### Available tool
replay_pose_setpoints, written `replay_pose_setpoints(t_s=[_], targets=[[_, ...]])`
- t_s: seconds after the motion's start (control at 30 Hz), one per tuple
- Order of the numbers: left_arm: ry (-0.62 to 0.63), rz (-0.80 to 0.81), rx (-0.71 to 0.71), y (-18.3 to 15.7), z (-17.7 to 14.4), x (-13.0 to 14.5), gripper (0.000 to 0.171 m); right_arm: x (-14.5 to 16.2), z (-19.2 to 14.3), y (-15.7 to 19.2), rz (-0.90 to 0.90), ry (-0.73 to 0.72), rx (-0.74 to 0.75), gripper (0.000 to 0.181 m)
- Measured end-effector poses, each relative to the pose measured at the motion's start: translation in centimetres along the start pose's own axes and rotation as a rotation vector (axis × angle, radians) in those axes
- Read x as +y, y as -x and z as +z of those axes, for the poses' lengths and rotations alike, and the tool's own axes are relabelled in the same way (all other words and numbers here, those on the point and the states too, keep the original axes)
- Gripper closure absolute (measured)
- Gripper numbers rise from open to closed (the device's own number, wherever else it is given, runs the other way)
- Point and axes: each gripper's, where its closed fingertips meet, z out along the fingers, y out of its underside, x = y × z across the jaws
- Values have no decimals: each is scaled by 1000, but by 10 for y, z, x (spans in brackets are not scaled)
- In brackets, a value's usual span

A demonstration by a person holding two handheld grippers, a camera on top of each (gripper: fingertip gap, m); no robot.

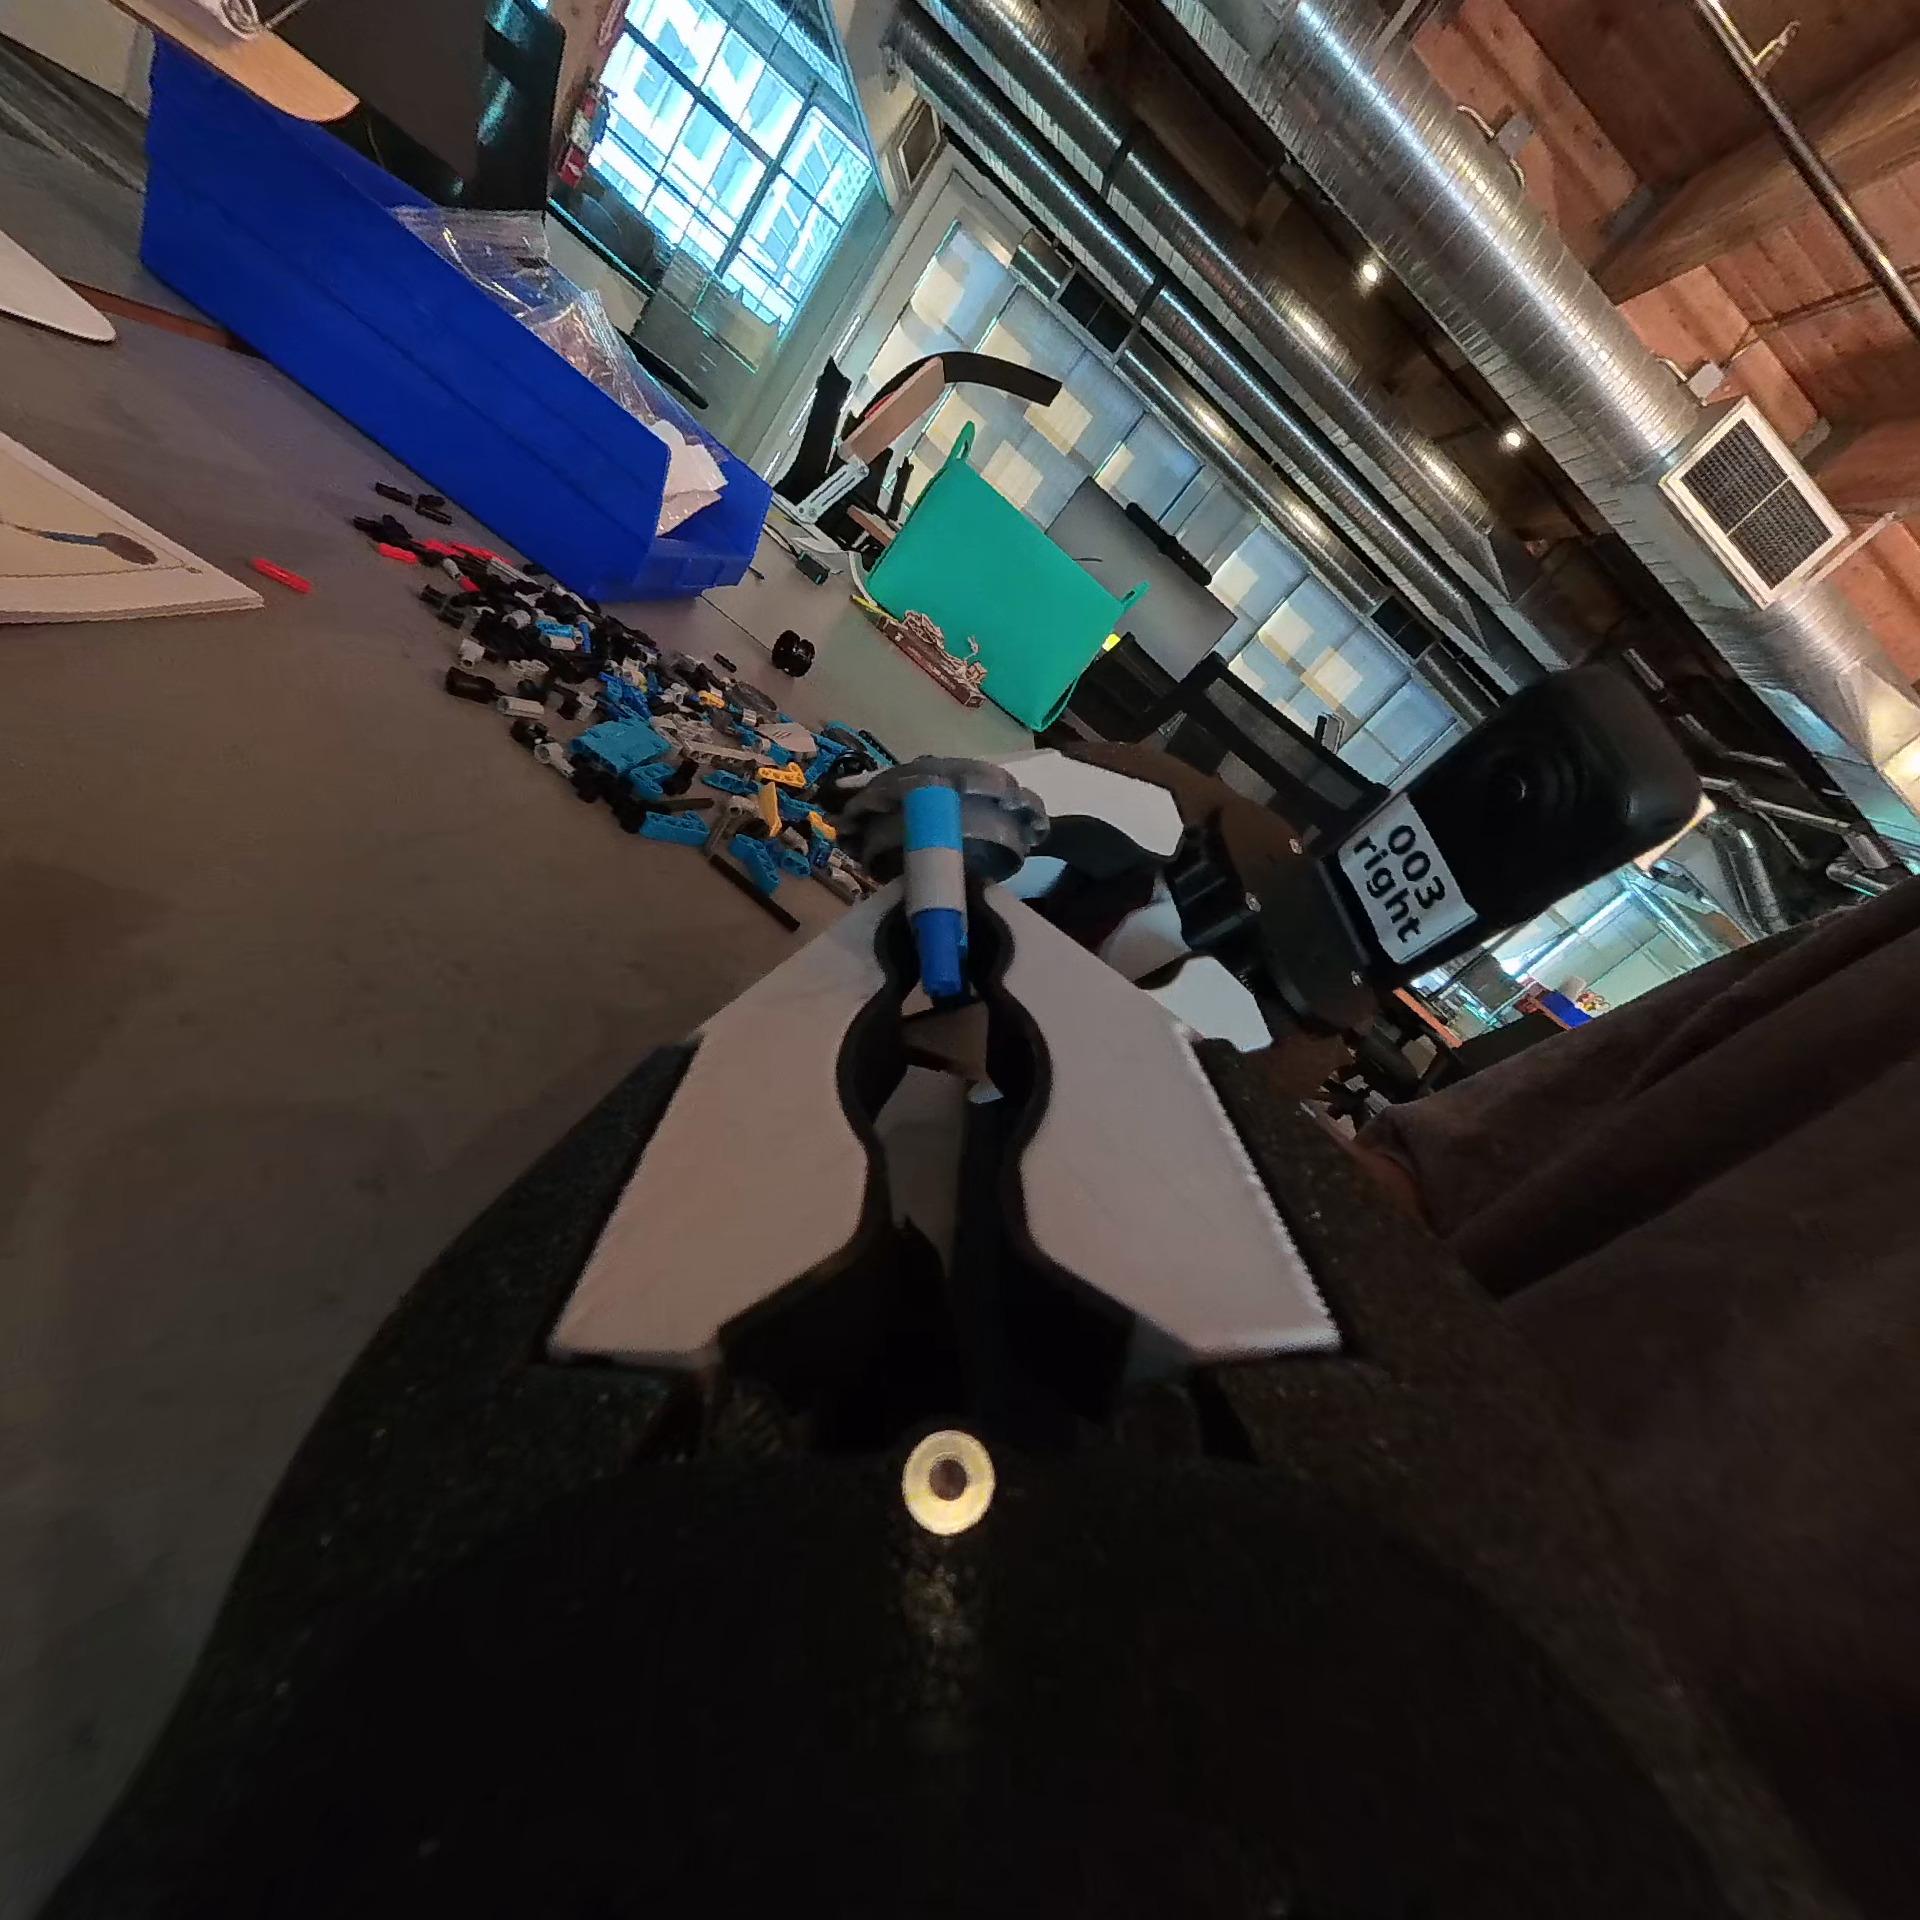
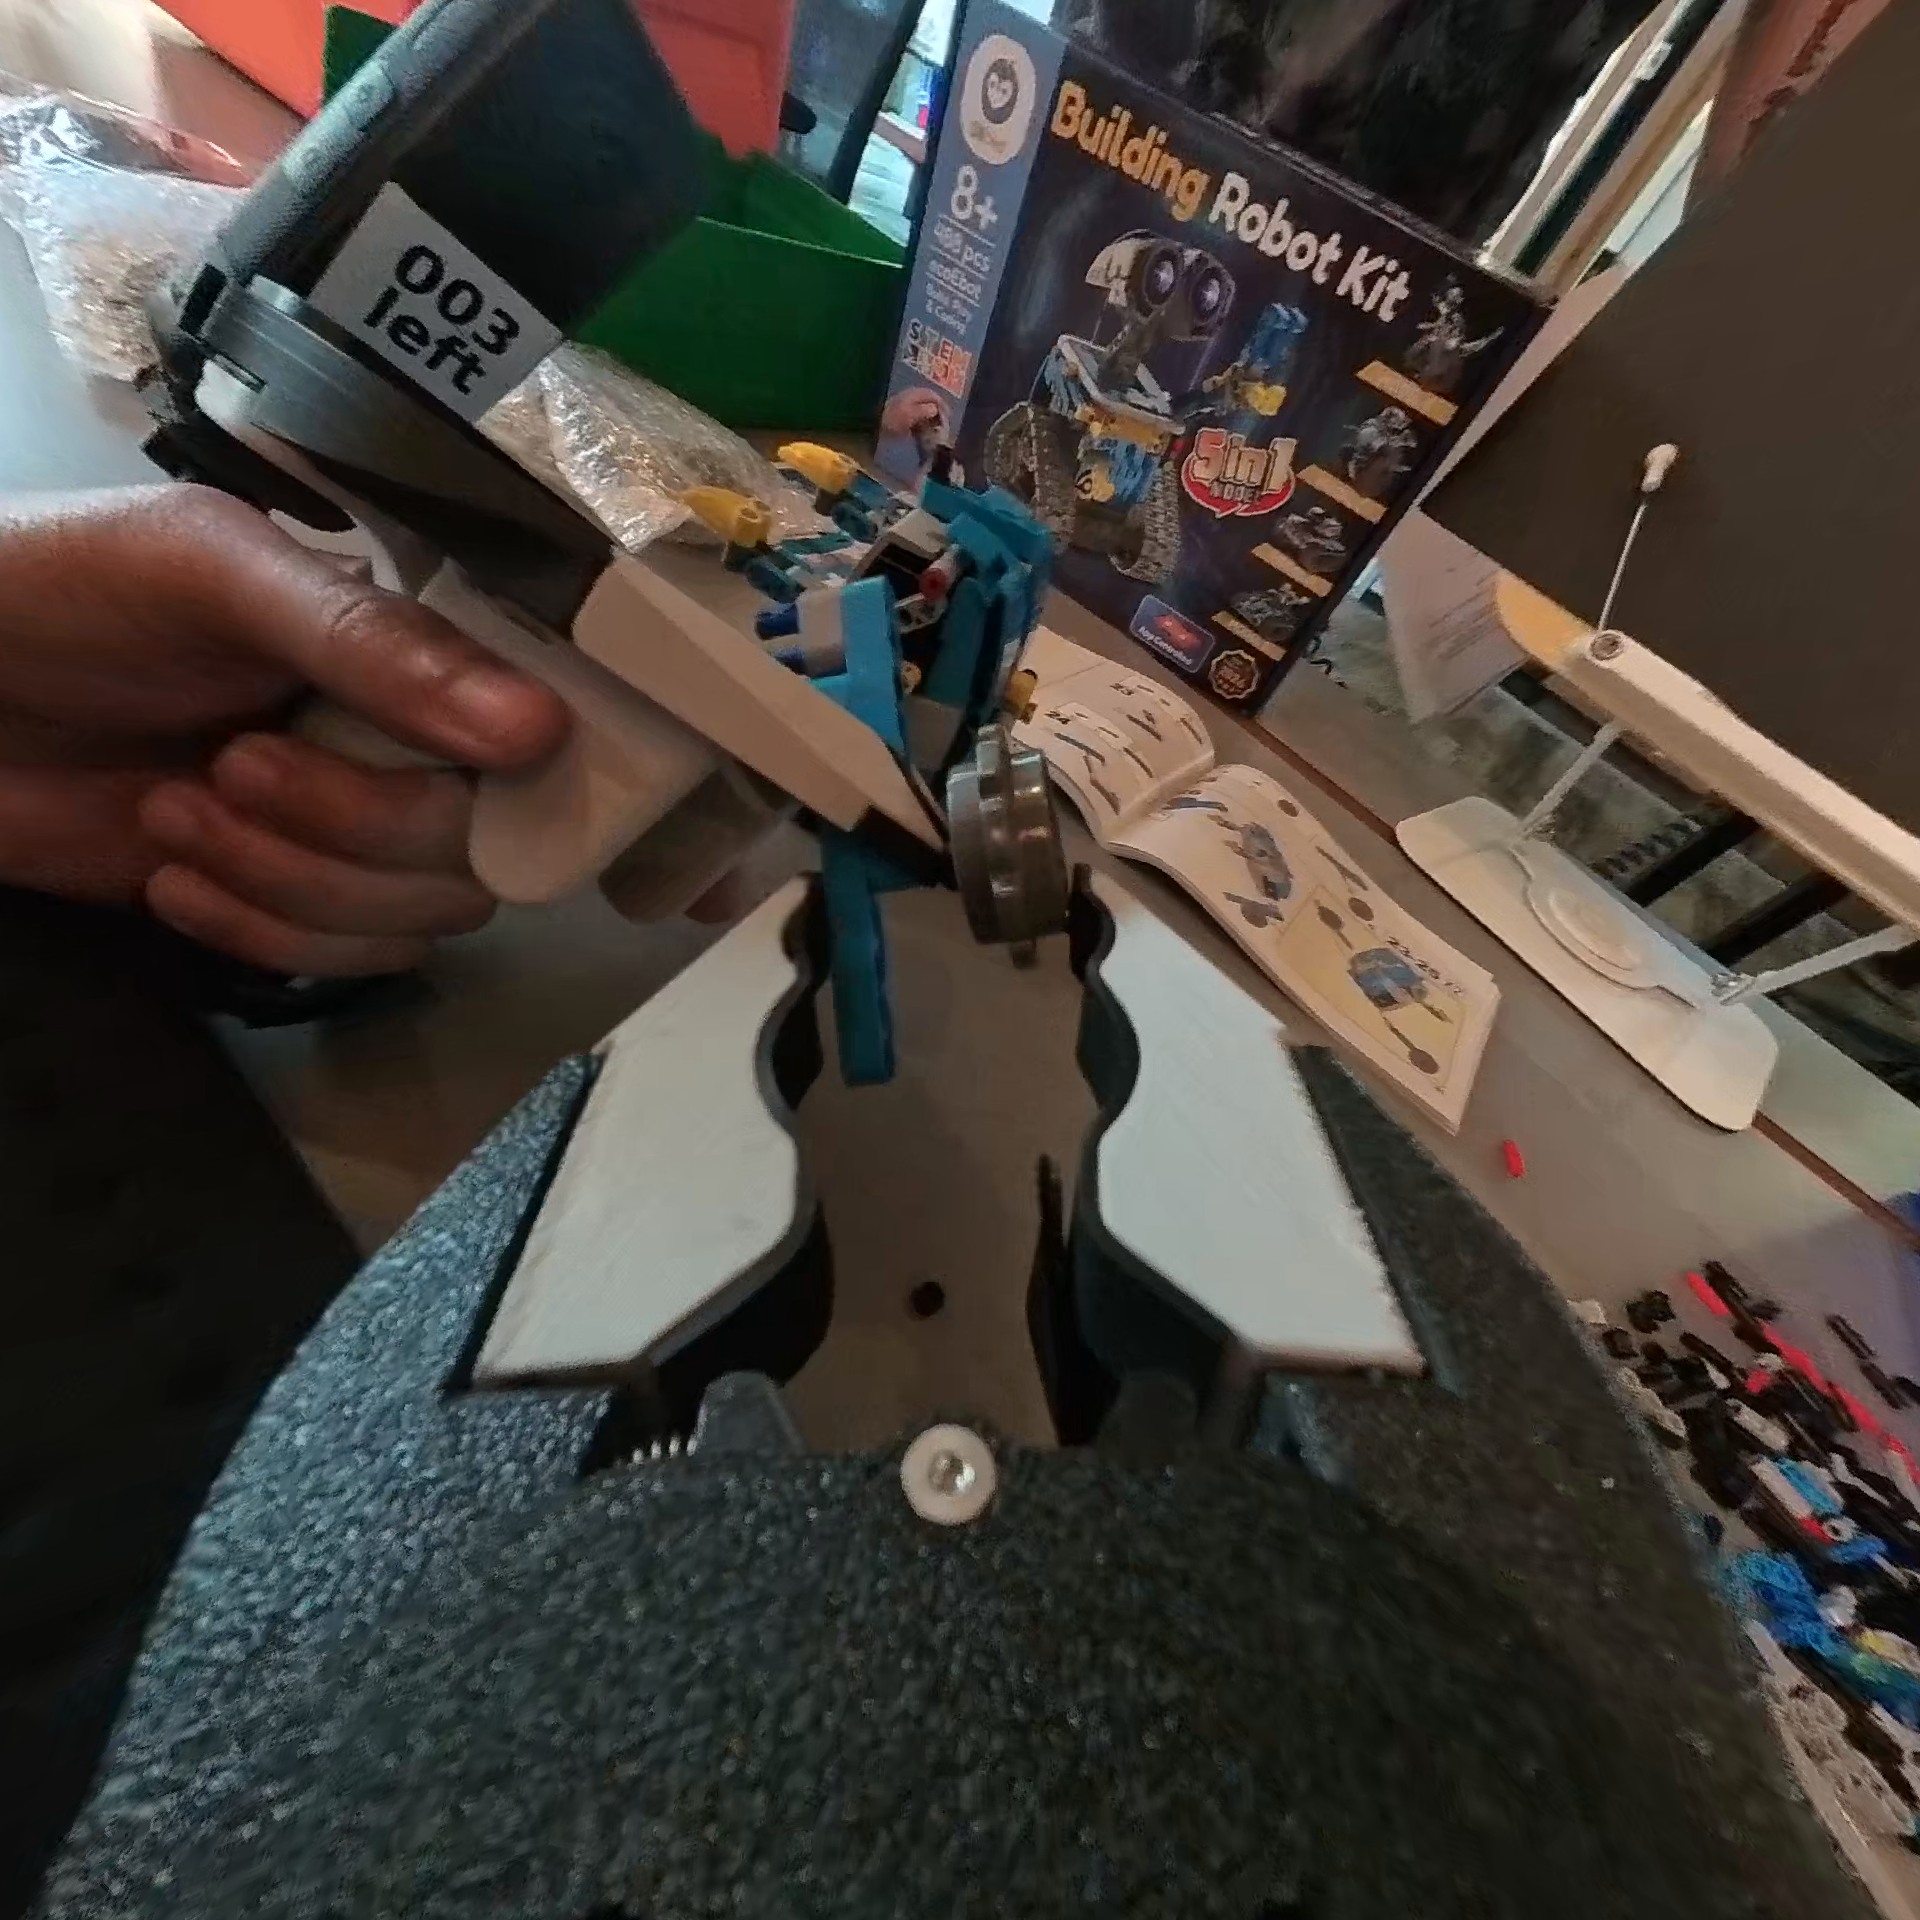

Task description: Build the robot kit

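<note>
While the left gripper [image 1: 940, 961] pinches a small blue-and-grey pin piece [image 1: 933, 883] between its closed fingertips, a grey gear wheel [image 1: 948, 821] sits on the far end of that piece, toward twelve o'clock in the left wrist view. At about ten o'clock lies a scatter of loose blue, black and yellow bricks [image 1: 644, 727] on the grey table [image 1: 208, 935], with a blue bin [image 1: 416, 343] beyond at eleven and a green bag [image 1: 997, 592] near one o'clock. The right gripper's body shows at about two o'clock.

Seen from the right wrist view, a hand [image 2: 260, 727] at nine o'clock grips the left tool, whose white fingers [image 2: 748, 707] meet at the gear [image 2: 1003, 842] near twelve. The right gripper [image 2: 940, 935] has its fingers spread wide; a blue beam [image 2: 857, 966] of the partly built model [image 2: 935, 582] hangs against its left finger, and the gear sits just inside the tips, touching neither as far as I can tell. An open instruction booklet [image 2: 1278, 904] lies at one o'clock, the kit box [image 2: 1195, 364] behind it.

My judgement: the pin is held only at the very tips, so a slight twist could let it pivot or slip out, dropping gear and model onto the table. The dangling beam could also snag on the right finger.
</note>
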Motion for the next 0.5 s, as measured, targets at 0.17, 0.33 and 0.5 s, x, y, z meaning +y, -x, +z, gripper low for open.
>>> replay_pose_setpoints(t_s=[0.17,0.33,0.5], targets=[[0,5,-7,1,0,0,164,1,0,0,7,9,-7,135],[-2,24,-19,1,1,0,164,2,0,0,23,20,-18,137],[-4,27,-17,0,1,0,164,2,-1,0,16,30,-17,137]])
